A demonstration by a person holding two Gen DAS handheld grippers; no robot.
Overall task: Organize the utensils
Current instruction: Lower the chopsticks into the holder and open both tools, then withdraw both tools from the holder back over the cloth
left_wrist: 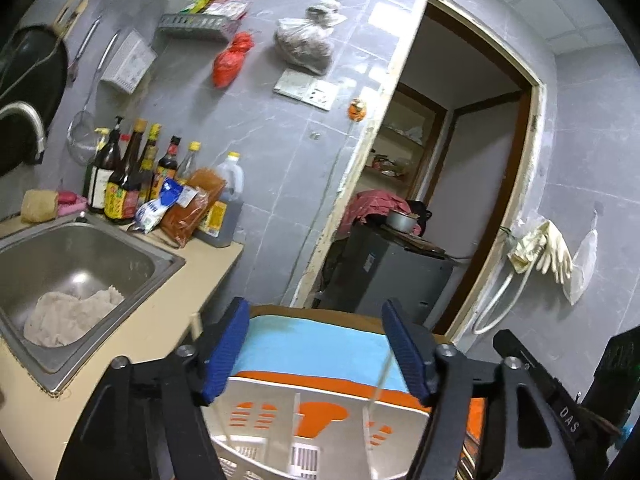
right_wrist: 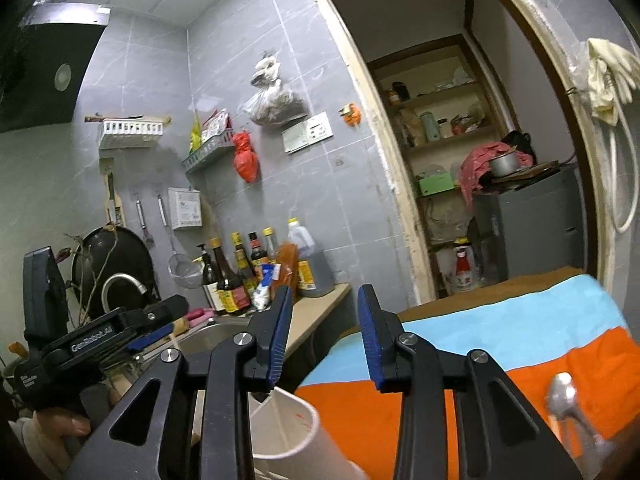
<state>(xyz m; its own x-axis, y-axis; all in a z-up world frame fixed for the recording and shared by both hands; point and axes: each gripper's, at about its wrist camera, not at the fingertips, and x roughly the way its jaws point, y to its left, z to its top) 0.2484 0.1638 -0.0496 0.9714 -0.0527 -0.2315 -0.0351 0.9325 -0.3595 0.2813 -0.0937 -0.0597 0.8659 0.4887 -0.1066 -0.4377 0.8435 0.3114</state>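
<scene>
- Left hand-held gripper (left_wrist: 316,350) gapes wide, empty, over the white basket (left_wrist: 320,432).
- Right hand-held gripper (right_wrist: 324,336) gapes too, holding nothing.
- Metal spoon (right_wrist: 568,400) near the surface's right edge: stiff, light, slippery; grip its handle.

It was a home kitchen: a steel sink (left_wrist: 80,256), sauce bottles (left_wrist: 132,176), a hanging strainer (left_wrist: 80,136), and grey wall tiles (left_wrist: 272,152).

Both cameras sit low over the table, looking up at the grey wall. Both see the sink (left_wrist: 80,256), bottles (right_wrist: 240,276) and door (left_wrist: 460,160).
</scene>
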